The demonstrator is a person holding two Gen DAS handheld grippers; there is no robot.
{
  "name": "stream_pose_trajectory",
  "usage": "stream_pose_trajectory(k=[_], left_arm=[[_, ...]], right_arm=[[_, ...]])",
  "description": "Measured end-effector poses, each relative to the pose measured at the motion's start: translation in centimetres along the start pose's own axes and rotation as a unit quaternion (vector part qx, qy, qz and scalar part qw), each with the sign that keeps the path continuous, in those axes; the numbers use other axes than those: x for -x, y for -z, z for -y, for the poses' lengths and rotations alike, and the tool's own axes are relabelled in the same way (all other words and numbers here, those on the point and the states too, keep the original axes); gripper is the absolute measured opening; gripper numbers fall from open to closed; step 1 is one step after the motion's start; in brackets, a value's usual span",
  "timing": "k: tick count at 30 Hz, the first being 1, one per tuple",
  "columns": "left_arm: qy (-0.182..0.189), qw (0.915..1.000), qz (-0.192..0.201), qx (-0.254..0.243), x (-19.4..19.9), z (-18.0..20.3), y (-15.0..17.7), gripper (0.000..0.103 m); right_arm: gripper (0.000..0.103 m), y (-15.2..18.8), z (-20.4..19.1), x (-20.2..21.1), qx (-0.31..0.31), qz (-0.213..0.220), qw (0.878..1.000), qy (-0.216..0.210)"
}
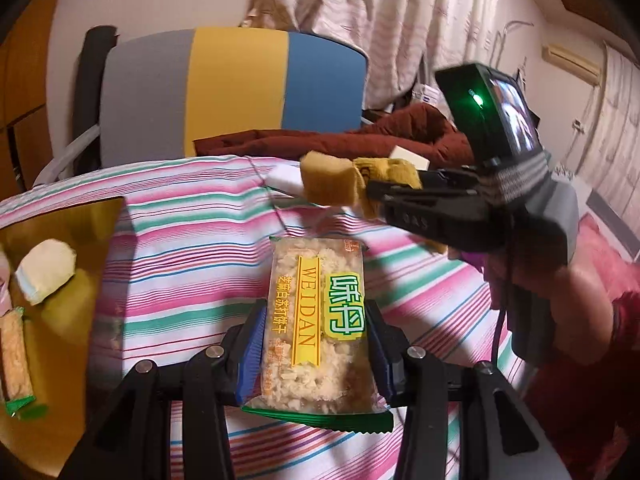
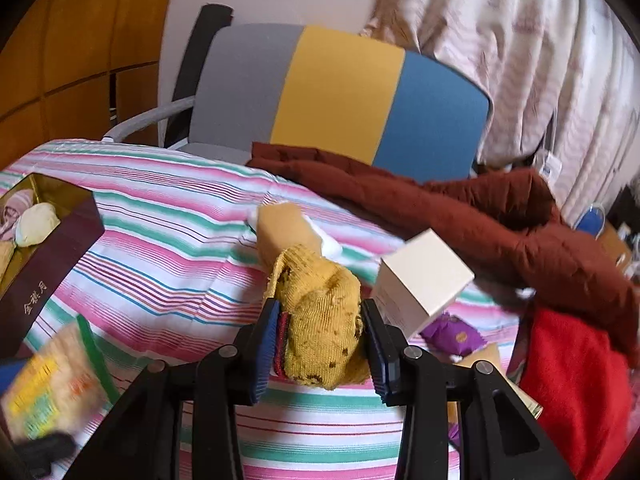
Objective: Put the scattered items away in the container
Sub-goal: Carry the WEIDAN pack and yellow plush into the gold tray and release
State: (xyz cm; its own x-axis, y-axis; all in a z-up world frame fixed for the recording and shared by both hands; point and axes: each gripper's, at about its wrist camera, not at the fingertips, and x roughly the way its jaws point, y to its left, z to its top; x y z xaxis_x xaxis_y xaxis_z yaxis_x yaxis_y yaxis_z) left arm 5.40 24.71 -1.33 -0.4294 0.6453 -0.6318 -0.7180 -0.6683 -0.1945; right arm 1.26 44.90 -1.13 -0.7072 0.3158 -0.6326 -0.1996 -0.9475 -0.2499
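My left gripper (image 1: 316, 344) is shut on a clear cracker packet (image 1: 316, 320) with yellow and green labels, held above the striped cloth. The packet shows blurred in the right wrist view (image 2: 52, 388). My right gripper (image 2: 320, 348) is shut on a mustard-yellow sock (image 2: 320, 320) and holds it above the cloth. It also shows in the left wrist view (image 1: 376, 196), holding the sock (image 1: 332, 180) in the air. The gold-lined box (image 1: 60, 320) lies at the left, dark maroon outside (image 2: 52, 264). It holds a pale round bun (image 1: 46, 270) and a green-ended snack bar (image 1: 16, 364).
A striped cloth (image 2: 168, 248) covers the table. A white carton (image 2: 424, 280), a purple packet (image 2: 452, 334), a red cloth (image 2: 572, 380) and a brown jacket (image 2: 480, 216) lie at the right. A grey, yellow and blue chair (image 1: 236, 88) stands behind.
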Motion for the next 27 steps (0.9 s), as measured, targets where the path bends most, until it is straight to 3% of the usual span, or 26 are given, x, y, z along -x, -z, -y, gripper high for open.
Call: stream_pose_trajectory(k=[9, 19, 27], left_arm=[[-0.026, 0.9988, 0.025, 0.033, 3.6, -3.3, 0.0, 0.046], [-0.072, 0.9937, 0.046, 0.073, 7.2, -8.3, 0.9, 0.046], [-0.091, 0.9873, 0.044, 0.123, 8.6, -12.4, 2.0, 0.046]], right_arm=[[0.041, -0.2, -2.1, 1.1, 0.032, 0.027, 0.999, -0.019], [0.041, -0.5, -4.2, 3.7, 0.015, 0.048, 0.994, -0.096], [0.041, -0.5, -7.6, 5.2, -0.03, 0.02, 0.983, -0.179]])
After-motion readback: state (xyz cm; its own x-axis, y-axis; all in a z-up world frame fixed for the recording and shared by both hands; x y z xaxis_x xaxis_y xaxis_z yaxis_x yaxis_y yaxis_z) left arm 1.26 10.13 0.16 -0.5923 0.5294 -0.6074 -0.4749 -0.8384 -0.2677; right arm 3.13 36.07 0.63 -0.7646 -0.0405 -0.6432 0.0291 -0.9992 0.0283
